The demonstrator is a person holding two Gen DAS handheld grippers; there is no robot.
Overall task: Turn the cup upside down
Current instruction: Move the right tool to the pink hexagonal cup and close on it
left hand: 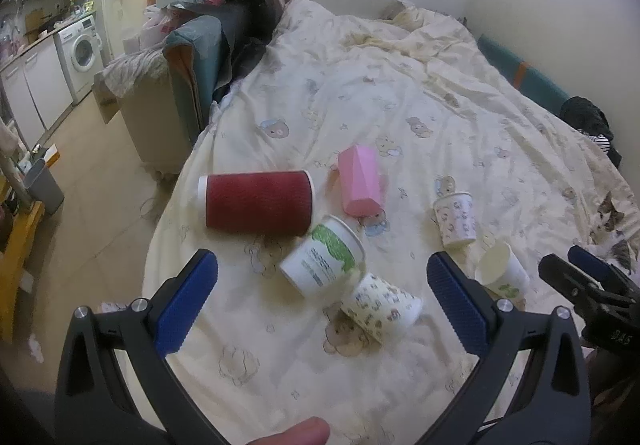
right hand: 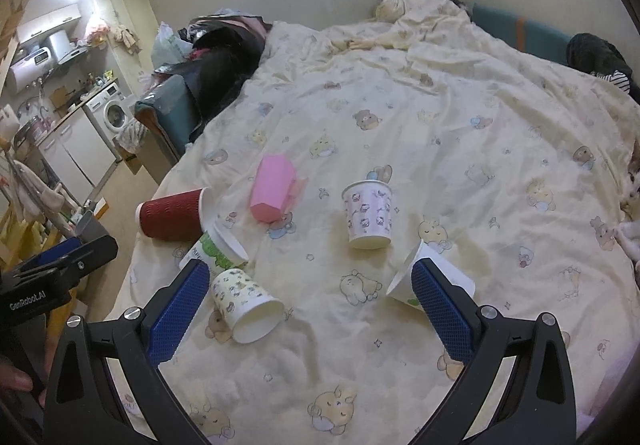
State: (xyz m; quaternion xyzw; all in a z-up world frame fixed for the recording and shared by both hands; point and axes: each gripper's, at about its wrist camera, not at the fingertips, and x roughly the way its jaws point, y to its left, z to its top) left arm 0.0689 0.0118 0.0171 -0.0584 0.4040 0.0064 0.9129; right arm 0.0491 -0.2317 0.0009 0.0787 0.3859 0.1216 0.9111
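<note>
Several cups lie on a cream bear-print quilt [left hand: 420,125]. A red ribbed cup [left hand: 258,202] lies on its side, as do a pink faceted cup [left hand: 360,181], a white cup with green print [left hand: 322,255] and a bear-print cup [left hand: 380,309]. A patterned cup [left hand: 456,219] stands upside down. A white cup [left hand: 502,269] lies tilted by the right. My left gripper [left hand: 322,305] is open and empty above the green-print cup. My right gripper [right hand: 310,309] is open and empty, the bear-print cup [right hand: 246,303] near its left finger and the white cup [right hand: 424,279] behind its right finger.
The bed's left edge drops to a tiled floor [left hand: 92,173] with a grey bin [left hand: 42,185]. A teal armchair [left hand: 192,65] piled with clothes stands at the bed's far left. A cat [left hand: 608,225] lies at the right edge. Walls bound the far side.
</note>
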